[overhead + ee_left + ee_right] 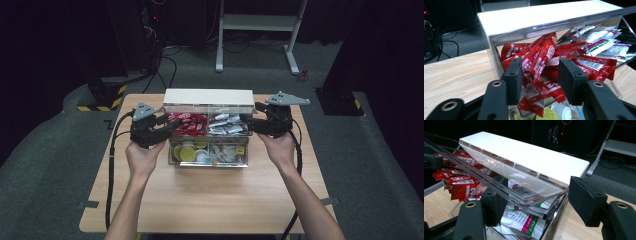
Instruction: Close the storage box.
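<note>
Both jaws stand apart: left gripper (167, 127) at the clear box's (210, 161) 9 o'clock end, right gripper (252, 122) at 3 o'clock. Judgement: move the lid (524, 162) evenly, avoiding the red sachets (541, 62).

Print on the white sachets (226, 125) and round lids (188, 152) — too small to read.

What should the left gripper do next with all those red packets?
Probably ease forward and close on a red packet. The left gripper is open, its fingers either side of the pile, and the box lid is already up.
</note>
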Tool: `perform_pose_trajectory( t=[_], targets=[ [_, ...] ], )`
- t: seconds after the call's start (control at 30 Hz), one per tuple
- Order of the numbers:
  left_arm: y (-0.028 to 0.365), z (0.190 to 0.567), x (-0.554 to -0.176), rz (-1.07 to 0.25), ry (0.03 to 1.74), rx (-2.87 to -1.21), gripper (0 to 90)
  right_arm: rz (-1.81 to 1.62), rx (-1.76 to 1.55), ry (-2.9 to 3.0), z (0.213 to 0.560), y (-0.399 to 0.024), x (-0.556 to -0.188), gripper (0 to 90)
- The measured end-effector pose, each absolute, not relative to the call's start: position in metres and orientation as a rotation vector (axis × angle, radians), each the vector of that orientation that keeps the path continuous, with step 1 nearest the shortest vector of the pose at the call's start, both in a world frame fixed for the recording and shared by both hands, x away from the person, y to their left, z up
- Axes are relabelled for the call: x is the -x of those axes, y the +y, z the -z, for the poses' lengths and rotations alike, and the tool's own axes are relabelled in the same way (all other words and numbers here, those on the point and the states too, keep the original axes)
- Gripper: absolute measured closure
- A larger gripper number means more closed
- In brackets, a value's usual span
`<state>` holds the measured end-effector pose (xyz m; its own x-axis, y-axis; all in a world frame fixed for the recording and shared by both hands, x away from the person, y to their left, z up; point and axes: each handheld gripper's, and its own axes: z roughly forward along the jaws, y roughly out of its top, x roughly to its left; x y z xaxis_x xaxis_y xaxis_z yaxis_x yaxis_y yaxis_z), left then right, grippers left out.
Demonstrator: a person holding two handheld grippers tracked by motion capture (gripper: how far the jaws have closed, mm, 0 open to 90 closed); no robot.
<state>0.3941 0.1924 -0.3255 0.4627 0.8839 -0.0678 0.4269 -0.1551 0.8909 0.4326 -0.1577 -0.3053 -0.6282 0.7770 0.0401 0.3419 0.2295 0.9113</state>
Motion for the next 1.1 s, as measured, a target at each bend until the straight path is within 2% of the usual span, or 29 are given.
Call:
perform_pose_trajectory(
  t=[0.6,1.1],
  targets=[
    [0.184,0.323,-0.399,-0.593,1.074,-1.829,82.6,-1.381,-1.036,2.085,0.305,-0.157,-0.433,33.4],
    [0.19,0.313,-0.379,-0.594,1.023,-1.841,85.7,-1.364,-1.028,2.09,0.304,-0.157,-0.433,33.6]
  ],
)
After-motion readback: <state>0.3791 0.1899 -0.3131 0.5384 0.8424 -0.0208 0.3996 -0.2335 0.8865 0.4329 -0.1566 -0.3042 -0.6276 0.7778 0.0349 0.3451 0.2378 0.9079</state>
